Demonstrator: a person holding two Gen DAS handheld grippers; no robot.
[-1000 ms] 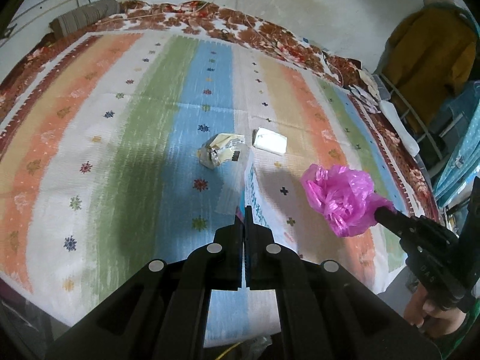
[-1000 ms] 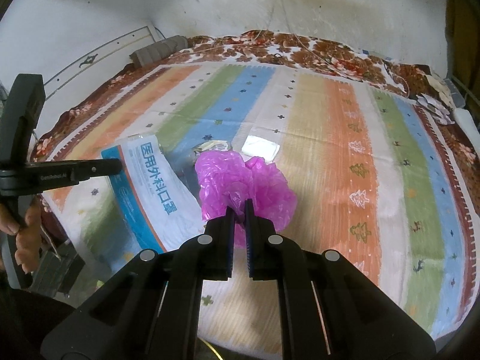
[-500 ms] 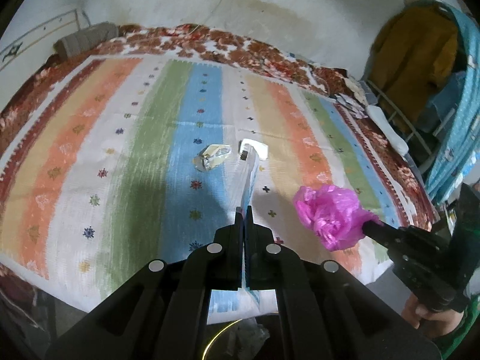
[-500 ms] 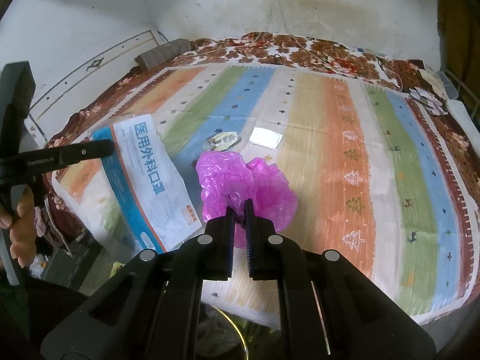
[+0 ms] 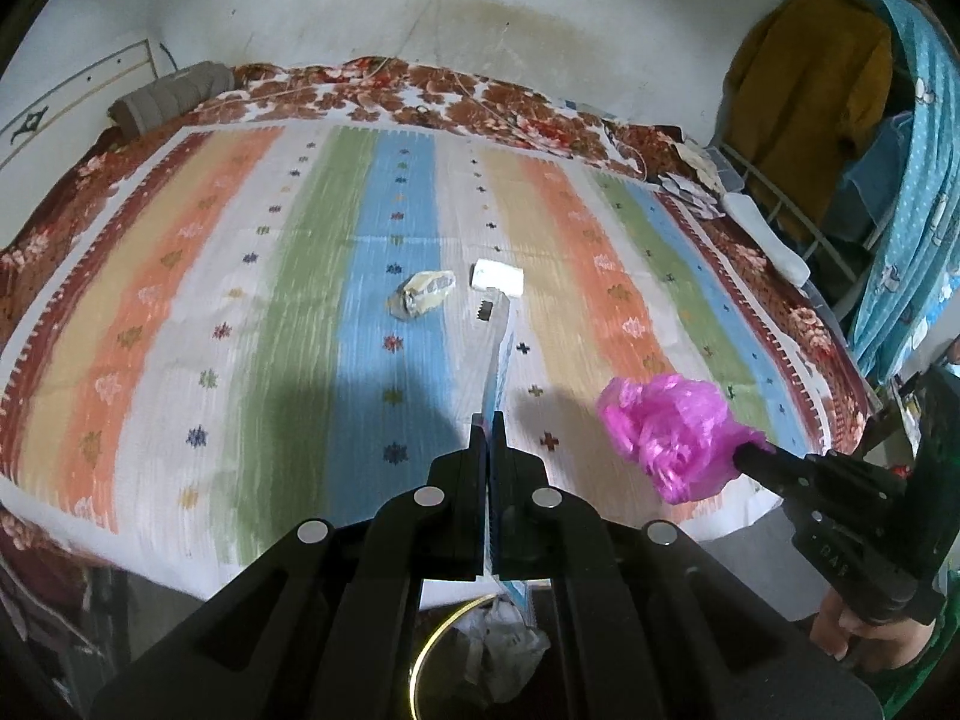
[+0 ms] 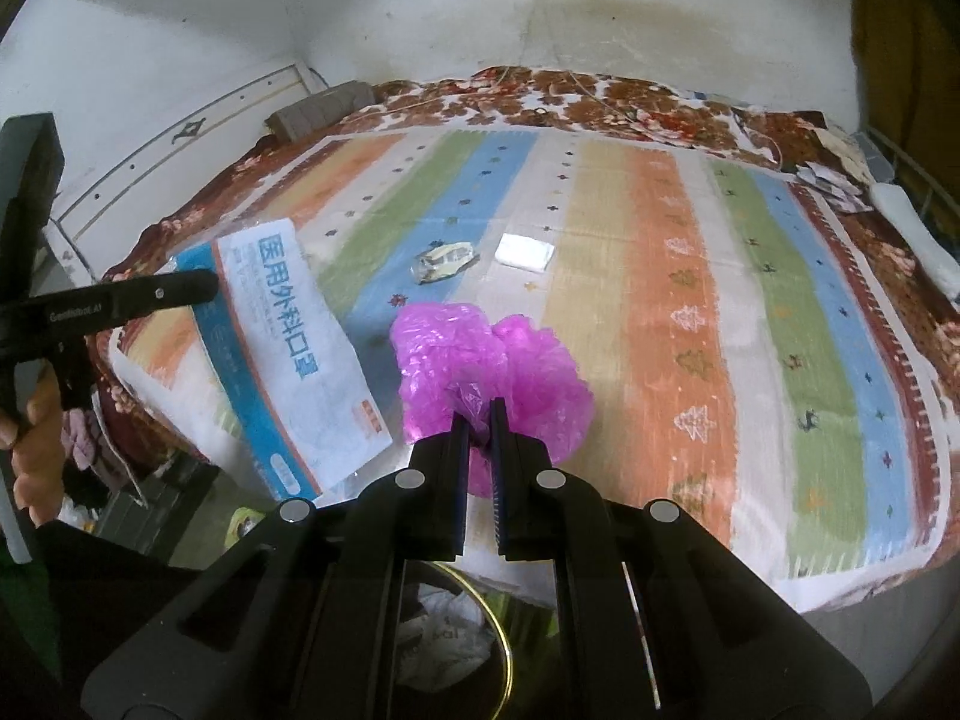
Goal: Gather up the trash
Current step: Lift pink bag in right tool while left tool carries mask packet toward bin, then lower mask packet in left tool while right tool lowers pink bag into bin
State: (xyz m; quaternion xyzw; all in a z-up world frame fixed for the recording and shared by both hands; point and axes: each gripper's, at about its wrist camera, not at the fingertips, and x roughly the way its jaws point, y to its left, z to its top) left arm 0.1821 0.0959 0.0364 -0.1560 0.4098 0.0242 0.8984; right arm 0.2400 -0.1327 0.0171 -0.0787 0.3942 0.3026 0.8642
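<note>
My left gripper [image 5: 488, 420] is shut on a flat blue-and-white mask package [image 5: 503, 360], seen edge-on here; in the right wrist view the package [image 6: 288, 354] hangs broadside from the left gripper [image 6: 207, 287]. My right gripper [image 6: 478, 408] is shut on a crumpled pink plastic bag [image 6: 492, 360]; the bag [image 5: 666, 426] also shows in the left wrist view, with the right gripper [image 5: 744, 451] behind it. On the striped bedspread [image 5: 180, 312] lie a crumpled yellowish wrapper [image 5: 423, 294] and a white packet [image 5: 497, 277]. Below both grippers stands a gold-rimmed bin [image 5: 444, 630] holding crumpled trash.
The bed fills most of both views, with a floral blanket [image 5: 420, 96] along its far edge and a grey roll [image 5: 174, 99] at the far left corner. Clothes hang on a rack [image 5: 828, 90] at the right. A hand [image 6: 33, 456] holds the left gripper's handle.
Both grippers have drawn back from the bed and risen a little, each keeping its load. The bed's front edge and the bin below have come into view.
</note>
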